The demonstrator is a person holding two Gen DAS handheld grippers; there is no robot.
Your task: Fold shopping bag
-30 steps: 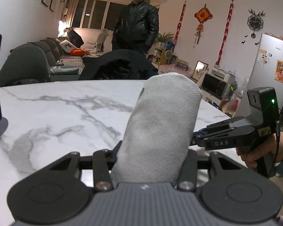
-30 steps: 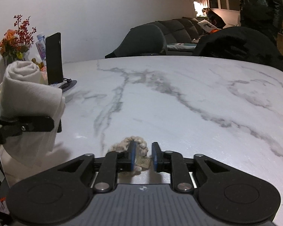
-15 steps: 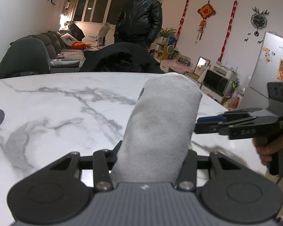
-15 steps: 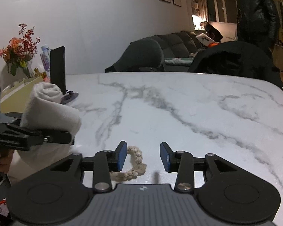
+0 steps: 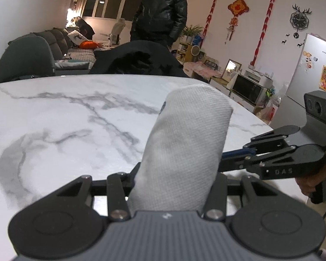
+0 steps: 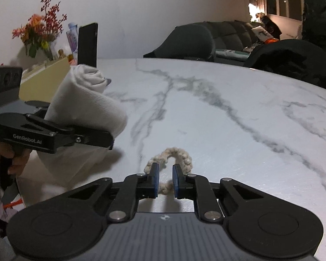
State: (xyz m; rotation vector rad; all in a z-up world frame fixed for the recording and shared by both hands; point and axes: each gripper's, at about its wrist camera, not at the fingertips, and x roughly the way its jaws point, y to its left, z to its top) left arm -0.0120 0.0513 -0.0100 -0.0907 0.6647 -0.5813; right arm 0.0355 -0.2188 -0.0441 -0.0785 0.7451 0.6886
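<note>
My left gripper [image 5: 176,180] stays clamped on the rolled shopping bag [image 5: 184,152], which stands up out of it over the near edge of the marble table [image 5: 65,119]. What has just changed is on the right: half a second ago my right gripper [image 6: 164,181] stood wide open above the braided rope handle [image 6: 173,154]; now its jaws have drawn in to a narrow gap, with the handle's cord running between them and its loop arching just beyond the tips. I cannot tell whether the pads actually pinch the cord yet — a slit still shows. I read this as taking up the loose handle so it can be tucked against the roll. In the left view, the right gripper has also come in closer, its tips now just beside the roll's right flank.
</note>
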